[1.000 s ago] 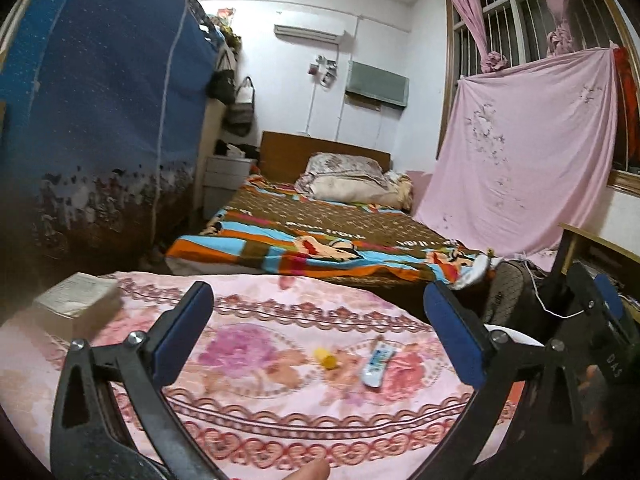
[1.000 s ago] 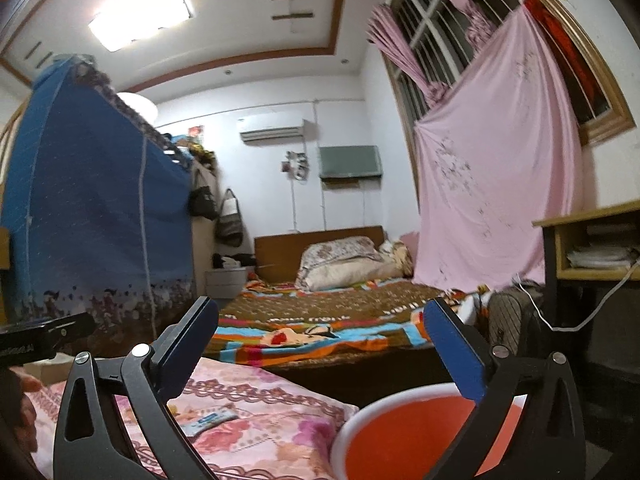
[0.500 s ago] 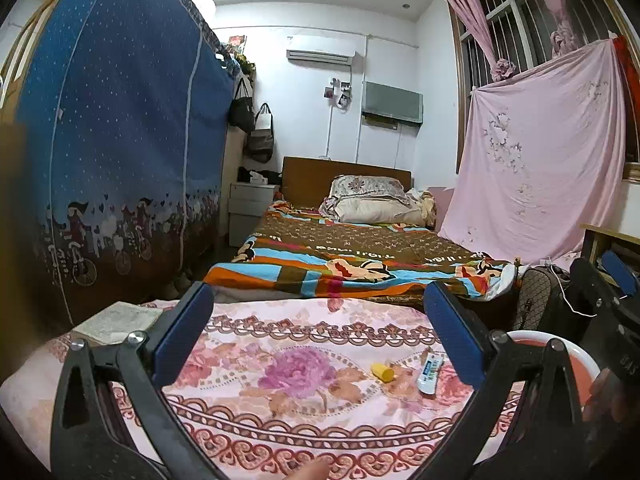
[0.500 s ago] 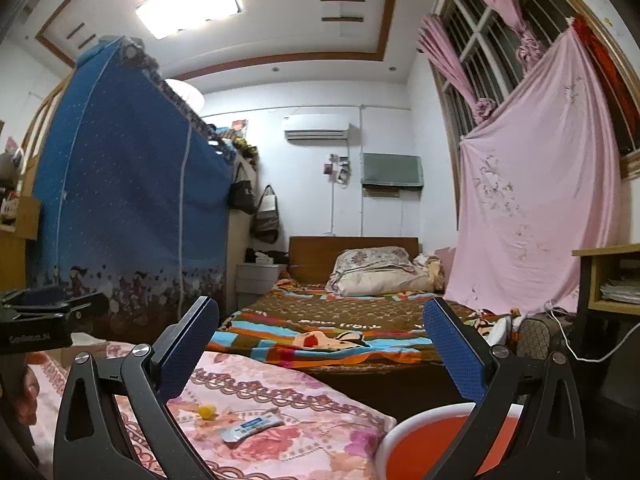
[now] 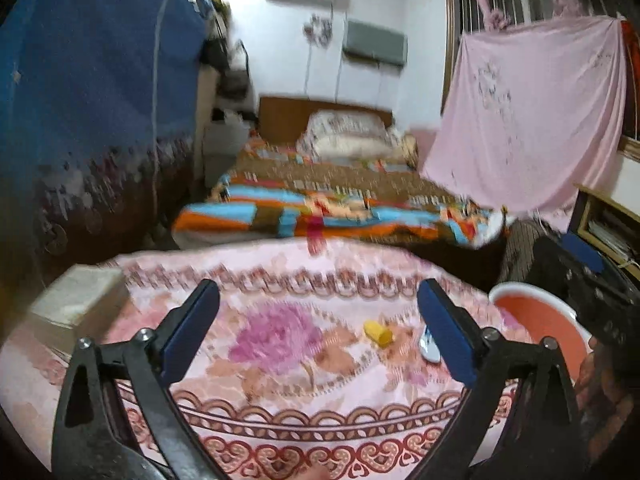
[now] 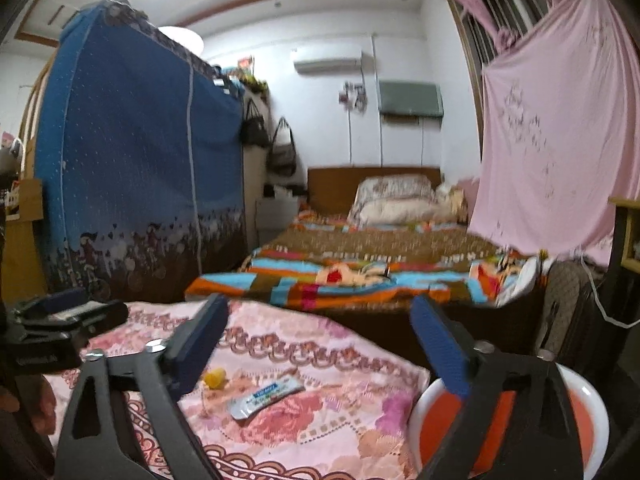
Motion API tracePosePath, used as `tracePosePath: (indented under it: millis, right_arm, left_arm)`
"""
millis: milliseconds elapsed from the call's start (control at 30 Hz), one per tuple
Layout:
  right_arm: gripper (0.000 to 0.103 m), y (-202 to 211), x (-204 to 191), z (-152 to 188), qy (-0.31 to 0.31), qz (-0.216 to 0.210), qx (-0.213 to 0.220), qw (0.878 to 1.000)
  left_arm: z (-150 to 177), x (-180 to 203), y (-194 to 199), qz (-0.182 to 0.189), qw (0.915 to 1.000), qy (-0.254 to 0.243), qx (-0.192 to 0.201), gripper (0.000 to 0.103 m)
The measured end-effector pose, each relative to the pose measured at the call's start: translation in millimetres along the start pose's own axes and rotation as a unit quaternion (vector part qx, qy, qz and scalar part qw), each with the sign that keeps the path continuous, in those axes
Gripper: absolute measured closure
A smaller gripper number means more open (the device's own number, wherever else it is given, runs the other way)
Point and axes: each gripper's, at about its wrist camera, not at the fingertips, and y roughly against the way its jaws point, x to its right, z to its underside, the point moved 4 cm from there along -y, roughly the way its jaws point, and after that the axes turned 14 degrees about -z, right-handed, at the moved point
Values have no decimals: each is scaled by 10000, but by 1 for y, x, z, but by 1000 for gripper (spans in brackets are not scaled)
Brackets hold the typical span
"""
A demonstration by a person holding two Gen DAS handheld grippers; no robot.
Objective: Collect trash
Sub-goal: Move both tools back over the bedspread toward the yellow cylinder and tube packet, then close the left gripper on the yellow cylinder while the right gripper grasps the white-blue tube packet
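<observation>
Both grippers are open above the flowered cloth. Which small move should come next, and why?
Probably lower the right gripper toward the silver wrapper and close on it. Both grippers are open and hold nothing; the wrapper lies flat on the cloth, just ahead between the right fingers, beside the yellow piece. The orange bin stands close on the right.

Black triangular-cutout frames on left gripper point(image 5: 318, 320) and right gripper point(image 6: 320, 332), blue ribbed pads point(image 5: 444, 332), silver screws at the pivots, bare skin showing at the edges.
</observation>
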Motion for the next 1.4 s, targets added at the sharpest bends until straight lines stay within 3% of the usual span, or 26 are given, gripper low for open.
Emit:
tracePosePath:
  millis: [200,400,633,733,800,900,1033,1167,1400]
  right_arm:
    - [29,-20,5,10,-221,-117,-572,9981]
    - [36,-34,7,17,-373,-174,-989,9942]
    - [36,-45,17,24,-659,-241,-1329,9886]
    - [37,-50,20,27,-733,-251,-1483,9859]
    - [39,-53,20,29,-741,-263,-1569,9845]
    - [52,-59,16,32,-693,-327,-1739,9818]
    - [52,-73,4,40,-568,-680,-2127,9731]
    - [52,-84,-6,50,-441,-911,-2495,9631]
    - [51,-96,-13,61,-411,-1008,-2916,9503]
  left_arm:
    - [15,21,-30,509,9943,-310,-879,52]
    - [23,39,-47,886,9849,-509,-1401,69]
    - [33,56,-74,992,9730,-680,-1968,82]
    - [36,59,-80,1013,9700,-704,-2094,97]
    - [36,57,-80,1028,9706,-641,-2079,98]
    - [32,48,-78,1004,9732,-447,-2019,98]
    - [28,31,-72,845,9770,-246,-1941,99]
    - [32,19,-65,798,9757,-217,-2027,99]
    - [38,1,-59,759,9750,-73,-2087,99]
